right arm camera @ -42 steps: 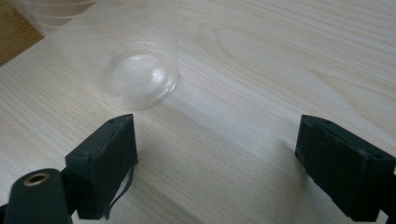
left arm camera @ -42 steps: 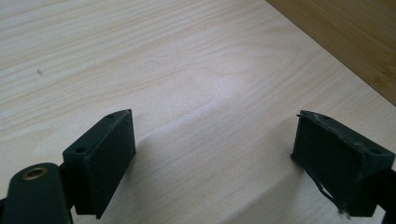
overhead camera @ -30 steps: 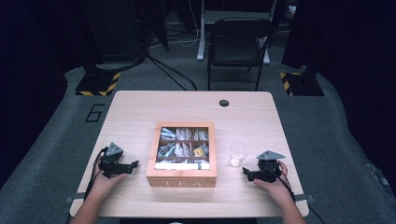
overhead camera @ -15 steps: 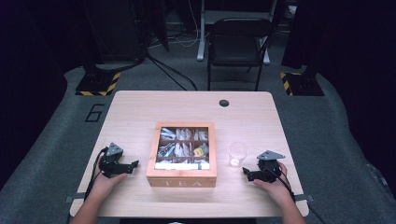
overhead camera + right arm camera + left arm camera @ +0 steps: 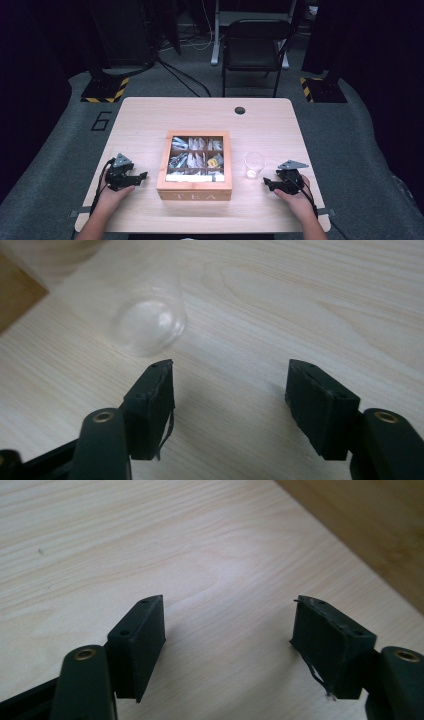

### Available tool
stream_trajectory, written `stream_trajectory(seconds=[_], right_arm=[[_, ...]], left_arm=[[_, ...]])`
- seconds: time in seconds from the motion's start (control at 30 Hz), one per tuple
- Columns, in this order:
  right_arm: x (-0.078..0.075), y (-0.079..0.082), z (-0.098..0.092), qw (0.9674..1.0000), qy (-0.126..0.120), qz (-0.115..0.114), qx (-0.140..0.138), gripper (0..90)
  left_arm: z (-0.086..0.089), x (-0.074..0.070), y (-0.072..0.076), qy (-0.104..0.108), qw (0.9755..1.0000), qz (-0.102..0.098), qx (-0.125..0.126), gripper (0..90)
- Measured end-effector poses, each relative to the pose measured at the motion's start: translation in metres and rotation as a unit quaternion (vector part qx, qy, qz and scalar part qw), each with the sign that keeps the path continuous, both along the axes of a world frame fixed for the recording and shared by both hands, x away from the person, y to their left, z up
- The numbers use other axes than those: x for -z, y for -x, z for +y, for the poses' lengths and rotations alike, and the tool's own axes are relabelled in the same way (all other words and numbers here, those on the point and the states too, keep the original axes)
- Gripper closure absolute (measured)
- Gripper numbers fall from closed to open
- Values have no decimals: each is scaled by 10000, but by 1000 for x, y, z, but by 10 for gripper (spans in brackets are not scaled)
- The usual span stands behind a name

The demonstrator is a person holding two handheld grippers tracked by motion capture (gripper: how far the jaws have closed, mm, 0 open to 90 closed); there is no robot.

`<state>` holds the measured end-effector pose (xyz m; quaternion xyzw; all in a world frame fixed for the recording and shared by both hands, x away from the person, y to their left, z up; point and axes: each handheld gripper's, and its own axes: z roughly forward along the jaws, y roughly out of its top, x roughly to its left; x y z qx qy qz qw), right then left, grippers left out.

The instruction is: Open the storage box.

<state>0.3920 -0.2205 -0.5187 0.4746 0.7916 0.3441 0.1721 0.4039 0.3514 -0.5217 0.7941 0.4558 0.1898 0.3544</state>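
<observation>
A wooden tea box [image 5: 195,165] lettered TEA stands mid-table, its compartments holding several tea bags under what looks like a clear lid. A clear plastic cup [image 5: 254,164] stands upright just right of it, and shows again as the cup [image 5: 148,322] beyond the right jaws. My left gripper [image 5: 142,176] rests on the table left of the box, open and empty; its jaws [image 5: 227,630] are wide apart over bare wood, with the box's side [image 5: 380,525] at upper right. My right gripper [image 5: 266,183] lies right of the cup, open and empty [image 5: 230,395].
The light wooden table [image 5: 150,120] has a dark round hole [image 5: 240,110] near its far edge. A black folding chair [image 5: 255,47] stands behind the table. Yellow-black striped stand bases [image 5: 105,90] sit on the grey floor at both far corners.
</observation>
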Motion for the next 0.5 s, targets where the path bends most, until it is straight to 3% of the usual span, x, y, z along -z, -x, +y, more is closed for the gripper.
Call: stream_trajectory(seconds=[0.03,0.1,0.27,0.33,0.5], right_arm=[[-3,0,-1,9999,-129,77,35,358],[-10,2,-1,9997,-218,-10,86,366],[-20,7,3,9998,-188,-118,-25,376],[-23,8,4,9999,-35,-126,-88,376],[-34,10,7,9996,-174,-186,-101,389]], left_arm=[[-1,-1,1,76,10000,-25,1,299],[-2,-5,3,167,9999,8,16,306],[-7,-12,9,394,9991,134,104,354],[-8,-16,12,414,9989,149,177,364],[-8,-26,19,451,9985,123,288,392]])
